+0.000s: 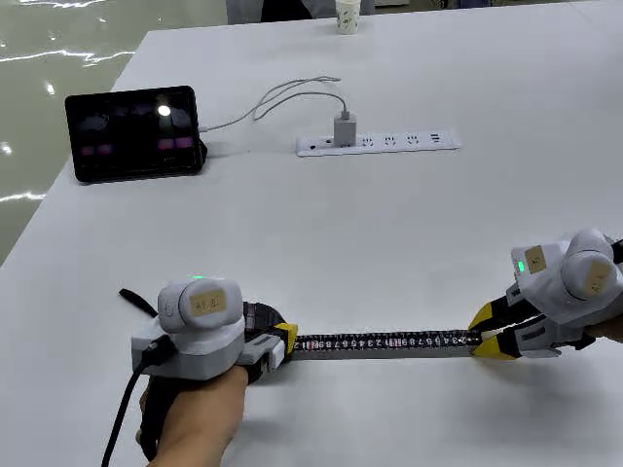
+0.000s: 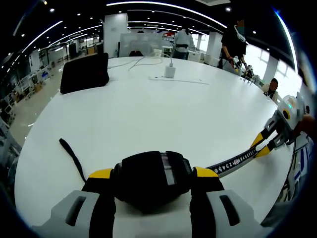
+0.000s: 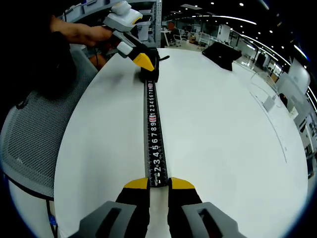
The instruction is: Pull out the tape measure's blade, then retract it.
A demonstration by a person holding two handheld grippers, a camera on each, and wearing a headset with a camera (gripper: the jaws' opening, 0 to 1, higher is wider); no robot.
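- Your left hand-held gripper (image 1: 277,341) has its jaws clamped on the black case (image 1: 259,321) of the tape measure, one yellow tip on each side. In the left gripper view the case (image 2: 153,181) sits snug between those tips, so that hand-held gripper (image 2: 153,173) is only as wide as the case.
- Your right hand-held gripper (image 1: 487,336) is pinched nearly shut on the free end of the blade (image 1: 389,341). In the right gripper view the blade (image 3: 154,134) ends right between the tips of that hand-held gripper (image 3: 158,184).
- The blade is pulled out and stretched straight from one hand-held gripper to the other, low over the white tabletop (image 1: 389,243), numbers facing up. Can't tell if it's actually touching the surface.
- From the right hand-held gripper the case (image 3: 151,74) is dead ahead at the far end of the blade, well apart.
- A thin black strap (image 1: 136,302) lies on the tabletop just behind the left hand-held gripper, on the side away from the blade.
- Way beyond both hand-held grippers: a dark tablet (image 1: 134,131) past the left one and a white power strip (image 1: 380,142) with a charger plugged in, roughly between the two.
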